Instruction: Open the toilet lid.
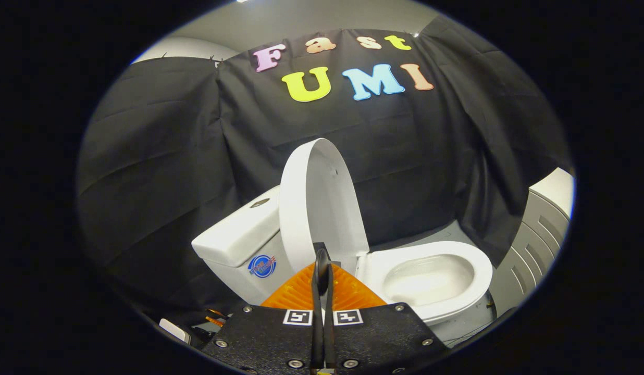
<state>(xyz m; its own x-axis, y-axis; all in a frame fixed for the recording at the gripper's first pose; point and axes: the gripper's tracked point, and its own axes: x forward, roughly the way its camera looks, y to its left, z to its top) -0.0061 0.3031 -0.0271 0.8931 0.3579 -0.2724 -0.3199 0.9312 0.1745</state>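
The lid (322, 200) is standing up against the tank (238, 234), beyond the gripper (322, 271). Its jaws are sitting closed on nothing (job looking done). Next it is only needing to back away.

Toilet lid (322, 203): lower edge hidden behind the closed gripper (322, 260) jaws.
Tank (238, 237): right part masked by raised lid.
Toilet base: lost below the seat (475, 271).
Cabinet (535, 239): cut off at right edge.

Gripper (322, 260) fingers pressed together, empty.
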